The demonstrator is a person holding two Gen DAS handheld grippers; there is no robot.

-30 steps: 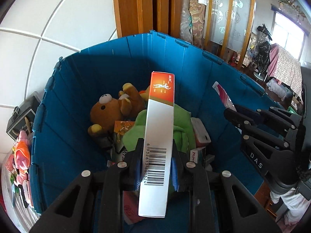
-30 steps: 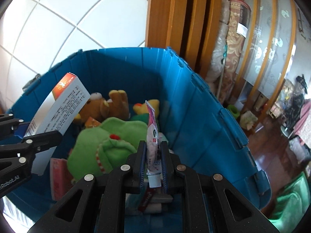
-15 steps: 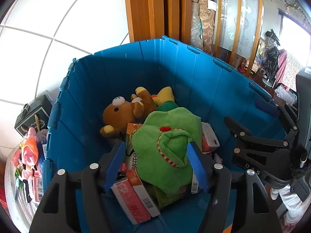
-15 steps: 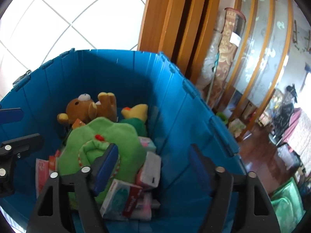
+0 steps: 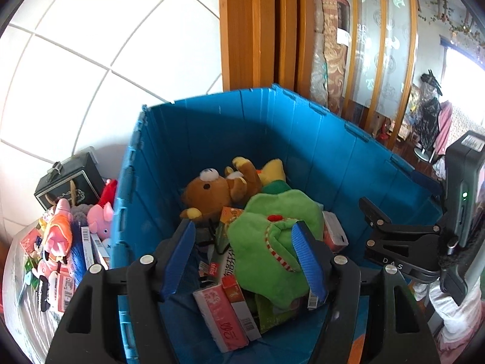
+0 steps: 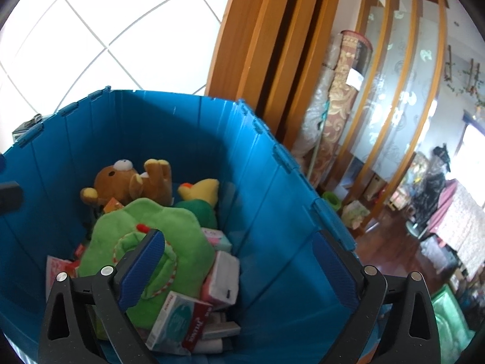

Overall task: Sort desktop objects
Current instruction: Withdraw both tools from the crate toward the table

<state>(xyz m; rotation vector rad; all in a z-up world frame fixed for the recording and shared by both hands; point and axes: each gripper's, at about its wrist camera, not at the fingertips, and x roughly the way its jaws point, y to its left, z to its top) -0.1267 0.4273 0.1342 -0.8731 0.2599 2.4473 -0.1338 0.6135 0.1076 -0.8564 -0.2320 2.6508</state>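
A blue plastic bin [image 5: 318, 139] [image 6: 272, 206] holds a brown teddy bear [image 5: 212, 191] [image 6: 121, 182], a green plush [image 5: 272, 242] [image 6: 145, 233], a yellow plush [image 6: 201, 189] and several small boxes [image 5: 224, 312] [image 6: 182, 324]. My left gripper [image 5: 245, 257] is open and empty above the bin's near side. My right gripper [image 6: 239, 267] is open wide and empty above the bin's right part. The right gripper's body [image 5: 406, 242] shows at the right in the left wrist view.
Left of the bin, several toys and boxes [image 5: 66, 242] lie on the table beside a dark case [image 5: 69, 182]. A white tiled wall [image 5: 91, 45] stands behind. Wooden door frames [image 6: 272, 45] and a cluttered room lie to the right.
Both grippers opened and let go: the long white-and-orange box and the small tube dropped into the bin. Both grippers have since risen and pulled back a little.
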